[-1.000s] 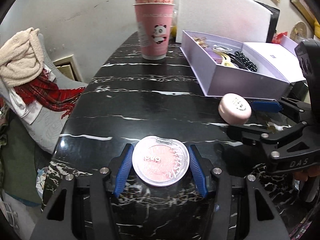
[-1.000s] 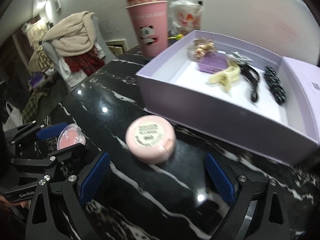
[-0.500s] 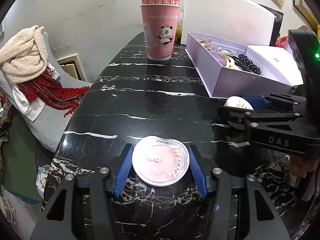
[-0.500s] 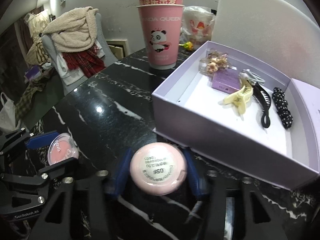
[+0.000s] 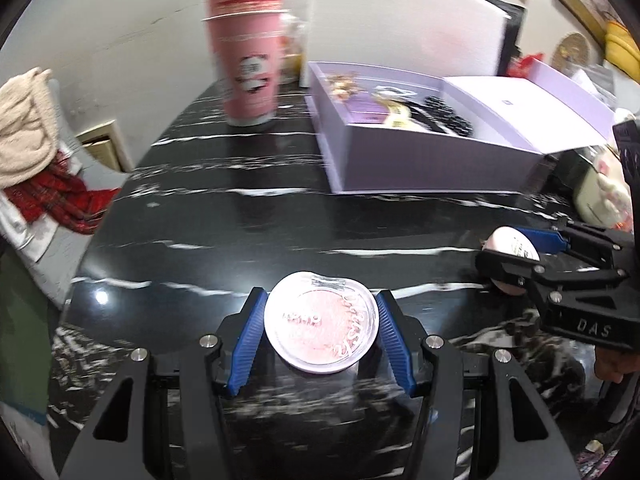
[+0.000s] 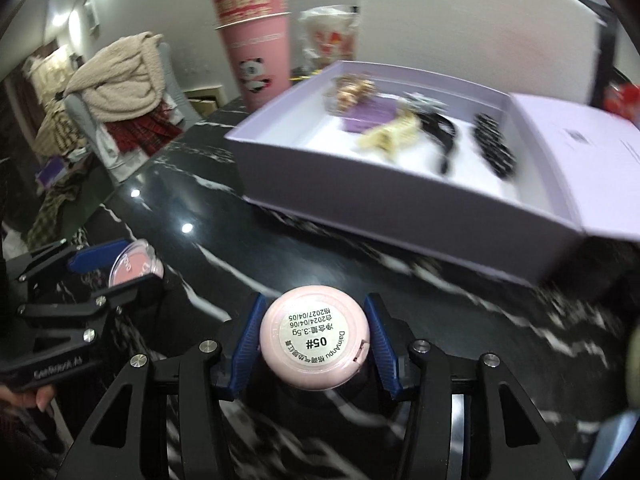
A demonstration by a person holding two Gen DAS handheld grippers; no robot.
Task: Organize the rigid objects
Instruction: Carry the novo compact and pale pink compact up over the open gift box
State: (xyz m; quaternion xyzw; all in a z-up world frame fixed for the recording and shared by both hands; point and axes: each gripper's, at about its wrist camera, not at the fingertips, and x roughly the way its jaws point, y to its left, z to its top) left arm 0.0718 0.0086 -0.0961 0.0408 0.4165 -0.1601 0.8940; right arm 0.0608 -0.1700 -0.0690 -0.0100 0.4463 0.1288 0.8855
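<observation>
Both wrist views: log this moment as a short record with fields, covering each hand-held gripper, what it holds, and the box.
left hand-held gripper: shut on clear-lidded blush compact
right hand-held gripper: shut on pink round compact, label facing the camera
lilac box: open, on black marble table
box contents: hair clips, other small items
behind box: stacked pink cups

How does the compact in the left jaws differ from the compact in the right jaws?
The left compact has a clear lid that shows pink powder; the right compact is opaque pale pink. The left compact is flat and thin; the right compact is thicker and domed. The left compact bears raised lettering; the right compact shows a printed sticker marked 05#. Both are round, pink, and gripped between blue pads above the black marble table.
</observation>
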